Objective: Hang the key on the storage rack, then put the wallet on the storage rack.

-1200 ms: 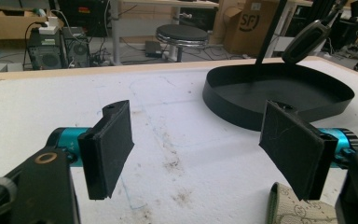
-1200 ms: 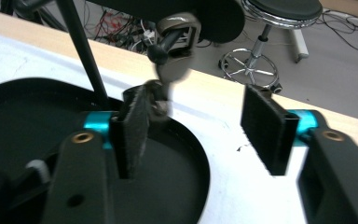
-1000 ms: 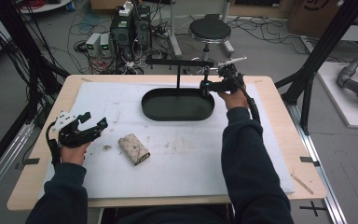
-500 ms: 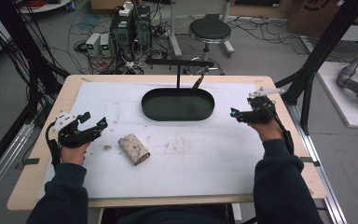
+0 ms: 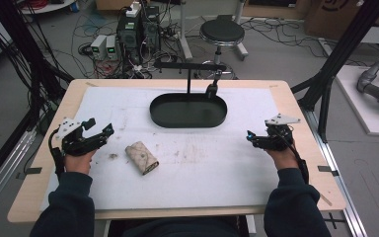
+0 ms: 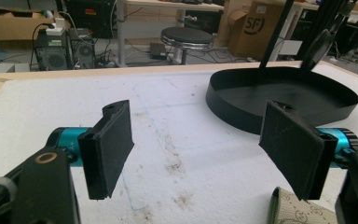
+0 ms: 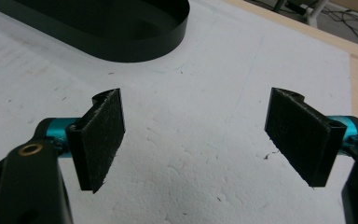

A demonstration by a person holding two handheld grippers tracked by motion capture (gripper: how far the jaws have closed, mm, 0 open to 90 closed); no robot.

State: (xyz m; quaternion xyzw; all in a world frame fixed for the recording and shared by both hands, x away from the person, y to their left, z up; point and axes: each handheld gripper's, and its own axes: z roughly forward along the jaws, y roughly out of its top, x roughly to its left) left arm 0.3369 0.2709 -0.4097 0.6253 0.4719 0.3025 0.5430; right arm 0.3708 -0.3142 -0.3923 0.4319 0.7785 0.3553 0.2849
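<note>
Resting wide of the tray (image 5: pixel 188 121), your left gripper (image 5: pixel 97 137) and right gripper (image 5: pixel 254 139) hold jaws apart, empty, leaving the pouch (image 5: pixel 141 158) reachable.

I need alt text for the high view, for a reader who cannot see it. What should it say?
A person holds the left gripper and the right gripper, both open and empty, over a white mat on a wooden table. A rolled beige cloth lies near the left gripper; a black oval tray sits farther back.
</note>
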